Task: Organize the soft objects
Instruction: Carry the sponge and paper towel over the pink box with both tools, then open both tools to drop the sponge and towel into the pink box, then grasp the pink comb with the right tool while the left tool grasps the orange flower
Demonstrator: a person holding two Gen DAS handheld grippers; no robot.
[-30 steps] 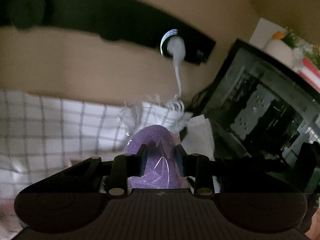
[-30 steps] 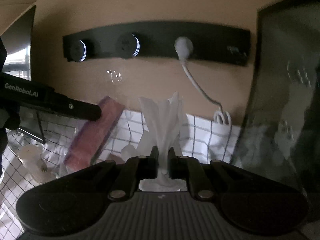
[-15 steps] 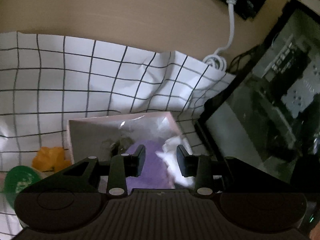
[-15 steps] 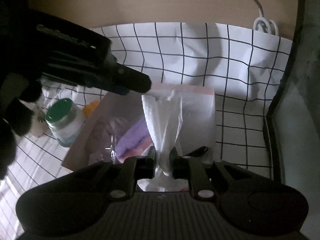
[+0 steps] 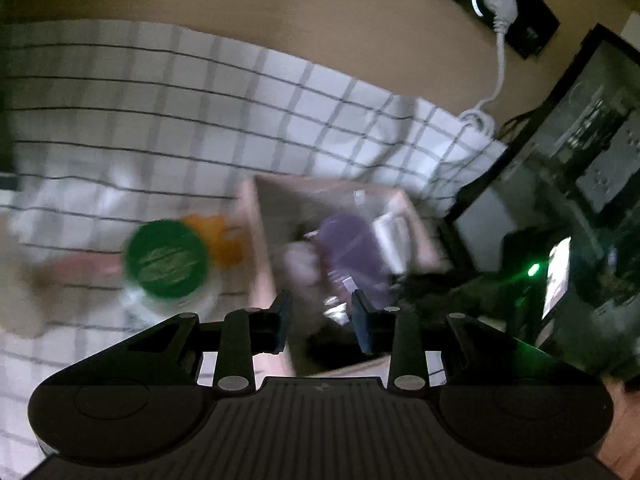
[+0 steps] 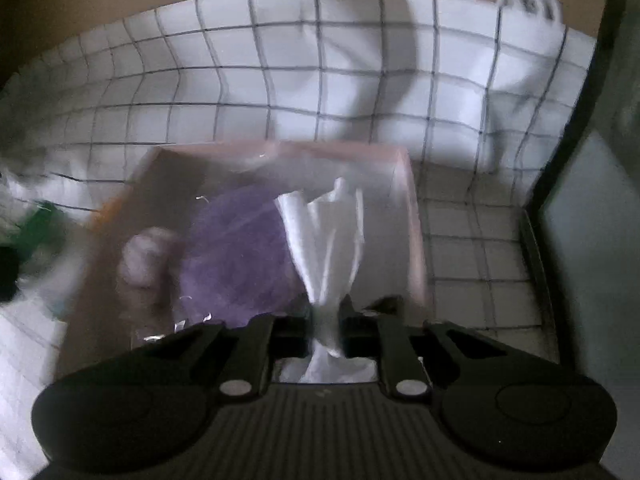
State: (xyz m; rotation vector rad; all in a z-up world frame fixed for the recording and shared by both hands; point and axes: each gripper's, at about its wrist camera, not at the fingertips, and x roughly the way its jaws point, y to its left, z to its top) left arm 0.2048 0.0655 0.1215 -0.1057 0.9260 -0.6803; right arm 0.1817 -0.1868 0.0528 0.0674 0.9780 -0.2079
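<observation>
A pink open box (image 5: 256,248) (image 6: 412,220) stands on the checked cloth. In it lie a purple sponge in clear wrap (image 5: 348,248) (image 6: 236,248) and a pale soft lump (image 6: 144,256). My left gripper (image 5: 320,312) hovers over the box's near side with its jaws closing. Only a shiny edge of the wrap shows in the gap, and the pads do not press on it. My right gripper (image 6: 326,316) is over the box, its jaws closing tight on a white tissue (image 6: 328,232) that fans out above the sponge.
A green-lidded jar (image 5: 166,258) and an orange thing (image 5: 224,240) sit left of the box on the checked cloth (image 5: 200,120). A dark glass-fronted case (image 5: 580,160) stands close on the right. A white cable (image 5: 498,72) hangs from a wall socket.
Both grippers have come down from wall height to the box. The purple sponge has left the left gripper's fingers and lies in the box. The right gripper still holds the tissue.
</observation>
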